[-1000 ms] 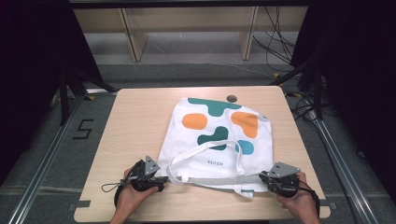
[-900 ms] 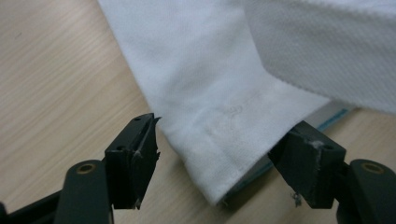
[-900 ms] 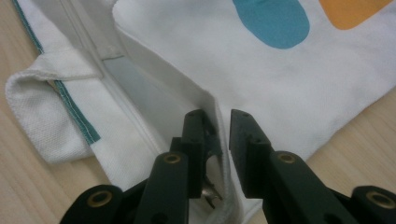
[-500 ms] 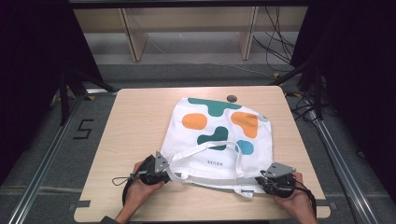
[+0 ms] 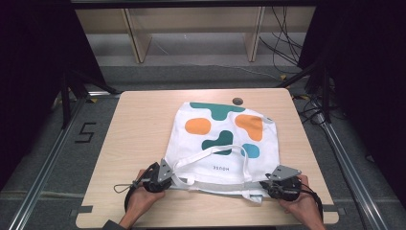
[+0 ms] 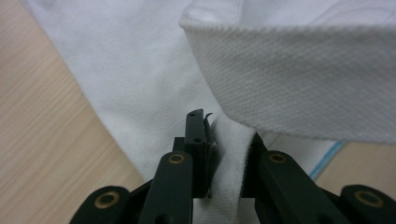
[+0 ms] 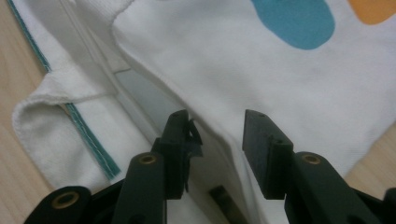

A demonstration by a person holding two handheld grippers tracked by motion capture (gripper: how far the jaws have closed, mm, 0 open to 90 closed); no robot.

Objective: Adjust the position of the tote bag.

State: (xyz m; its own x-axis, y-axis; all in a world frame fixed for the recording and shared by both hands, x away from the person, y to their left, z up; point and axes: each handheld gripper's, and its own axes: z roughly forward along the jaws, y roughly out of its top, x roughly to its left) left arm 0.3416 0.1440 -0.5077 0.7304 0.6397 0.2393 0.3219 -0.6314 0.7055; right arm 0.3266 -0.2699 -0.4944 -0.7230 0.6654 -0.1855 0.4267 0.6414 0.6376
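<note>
Lying flat on the pale wooden table (image 5: 139,124), the white cloth tote bag printed with green, orange and blue blobs (image 5: 225,139) has its open mouth edge turned toward the person, stretched between the two tongs. A second ago the left tongs (image 5: 168,179) stood wide beside the bag's near left corner; since then they have pushed in onto the cloth and their jaws have just been closing, and in the left gripper view a fold of the white hem (image 6: 231,154) now sits pinched between them. The left tongs (image 6: 226,140) are thus clenched on the bag. The right tongs (image 5: 267,186) have barely shifted from the near right corner, but their jaws have just been opening: in the right gripper view the right tongs (image 7: 215,126) stand parted over the cloth, with the hem lying in the gap and the pads not pressing it, so they are released.

Beyond the tongs the bag reaches most of the way to the far table edge. Outside each of the tongs a strip of bare wood runs to the side edges, wider on the left. Behind the tongs, toward the person, only a narrow band of table is left.

Counted: one bag, two white strap handles (image 5: 210,155), two tongs, one small dark round spot (image 5: 237,101) on the table just past the bag's far edge.
</note>
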